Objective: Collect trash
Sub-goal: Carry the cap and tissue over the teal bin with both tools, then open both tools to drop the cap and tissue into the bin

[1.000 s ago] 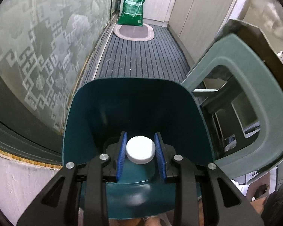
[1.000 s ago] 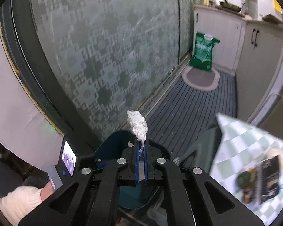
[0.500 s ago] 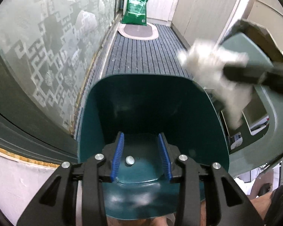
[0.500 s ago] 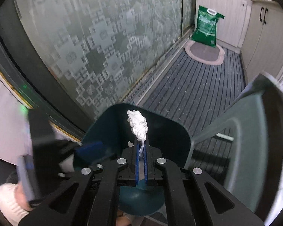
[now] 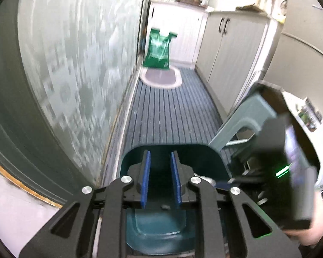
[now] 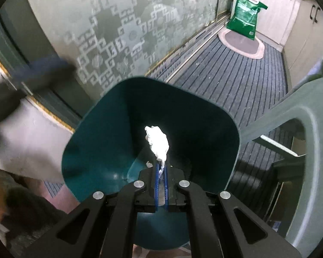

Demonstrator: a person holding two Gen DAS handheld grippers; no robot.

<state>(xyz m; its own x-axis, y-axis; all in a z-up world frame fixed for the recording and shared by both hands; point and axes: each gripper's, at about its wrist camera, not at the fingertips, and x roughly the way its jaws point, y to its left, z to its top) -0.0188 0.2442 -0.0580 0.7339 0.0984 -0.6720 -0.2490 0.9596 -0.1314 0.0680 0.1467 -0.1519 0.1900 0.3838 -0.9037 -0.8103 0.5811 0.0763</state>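
A dark teal trash bin (image 6: 97, 150) stands on the floor below both grippers; it also shows in the left wrist view (image 5: 213, 157). My right gripper (image 6: 161, 167) is shut on a crumpled white tissue (image 6: 158, 143) and holds it over the bin's open mouth. My left gripper (image 5: 161, 157) is open and empty, above the bin's near rim. The right gripper's black body (image 5: 277, 172) shows blurred at the right of the left wrist view. The white cap is not visible.
A grey-green plastic stool (image 6: 308, 133) stands right of the bin. A patterned frosted glass door (image 6: 122, 30) runs along the left. A green bag (image 6: 245, 19) and an oval mat (image 6: 241, 45) lie at the far end of the striped floor. Cabinets (image 5: 232, 49) line the right.
My left gripper let go of the white cap, which is gone from view, then lifted and tilted up. My right gripper brought the tissue down over the bin's mouth.
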